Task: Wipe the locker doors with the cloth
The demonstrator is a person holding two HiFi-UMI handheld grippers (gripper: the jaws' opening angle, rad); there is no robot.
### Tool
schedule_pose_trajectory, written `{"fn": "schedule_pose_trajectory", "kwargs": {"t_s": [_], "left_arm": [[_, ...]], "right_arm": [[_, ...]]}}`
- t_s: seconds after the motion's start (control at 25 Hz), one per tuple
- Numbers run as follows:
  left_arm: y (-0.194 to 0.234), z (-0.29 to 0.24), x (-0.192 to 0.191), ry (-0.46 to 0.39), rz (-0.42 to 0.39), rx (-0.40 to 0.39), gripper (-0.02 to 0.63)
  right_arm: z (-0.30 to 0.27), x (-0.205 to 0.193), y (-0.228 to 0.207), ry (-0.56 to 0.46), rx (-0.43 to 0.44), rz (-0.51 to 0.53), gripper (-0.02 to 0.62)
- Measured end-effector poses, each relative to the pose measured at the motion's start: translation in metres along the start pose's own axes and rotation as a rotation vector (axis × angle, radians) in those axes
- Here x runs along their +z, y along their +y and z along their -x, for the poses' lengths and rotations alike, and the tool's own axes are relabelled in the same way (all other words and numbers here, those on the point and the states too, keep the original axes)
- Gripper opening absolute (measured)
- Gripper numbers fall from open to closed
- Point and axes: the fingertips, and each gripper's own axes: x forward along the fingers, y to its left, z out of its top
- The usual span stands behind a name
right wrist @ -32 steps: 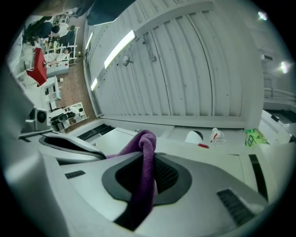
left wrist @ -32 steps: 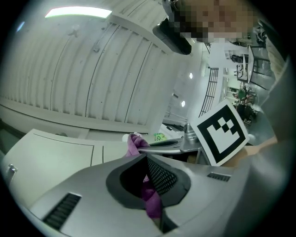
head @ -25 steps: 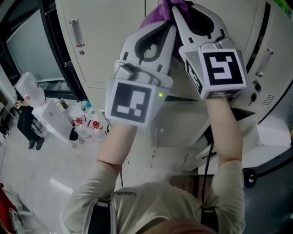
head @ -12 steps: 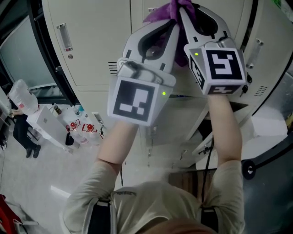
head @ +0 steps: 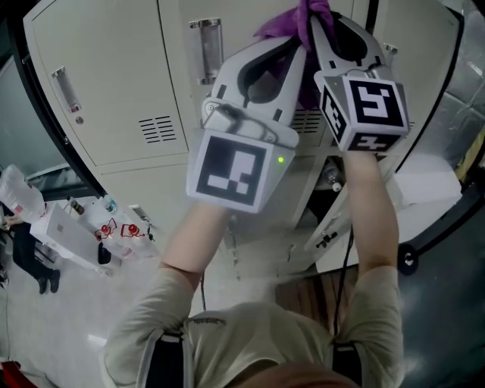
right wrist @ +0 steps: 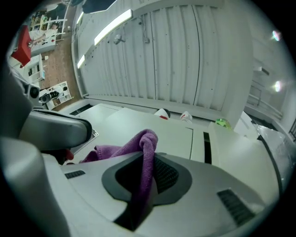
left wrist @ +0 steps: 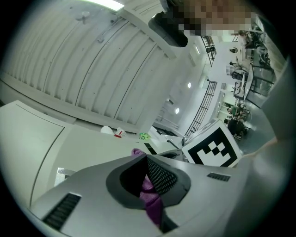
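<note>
Both grippers are raised against the beige locker doors (head: 114, 83) in the head view. A purple cloth (head: 290, 23) is bunched between them at the top of the frame. My left gripper (head: 292, 44) is shut on the cloth, which shows as a purple fold (left wrist: 150, 199) pinched in its jaws (left wrist: 155, 208). My right gripper (head: 312, 21) is also shut on the cloth (right wrist: 144, 155), which loops up out of its jaws (right wrist: 141, 185). The cloth lies against the upper part of a locker door, next to a handle (head: 204, 45).
A door vent (head: 158, 129) and a second handle (head: 67, 89) lie to the left. Below right, an open locker door (head: 333, 227) juts out. A white cart with bottles (head: 98, 223) and a person (head: 26, 254) are on the floor at left. Bottles (right wrist: 186, 116) stand on the lockers' top.
Both grippers have risen up the locker face with the cloth still held between them. The lockers slid down and left in the head view, and a higher handle came into sight.
</note>
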Motion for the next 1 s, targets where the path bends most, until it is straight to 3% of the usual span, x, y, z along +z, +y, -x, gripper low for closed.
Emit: {"fn": "schedule_pose_trajectory", "kwargs": {"t_s": [0.52,1.0], "left_arm": [[-0.015,-0.016,-0.017,0.014,0.013,-0.038,-0.002],[0.003,0.009,0.006,0.026,-0.018,0.019,-0.003]], "right_arm": [[0.006,-0.009,-0.015,0.017,-0.036,0.009,0.048],[0.013,0.042,0.036,-0.131,0.109,-0.067,0.048]]}}
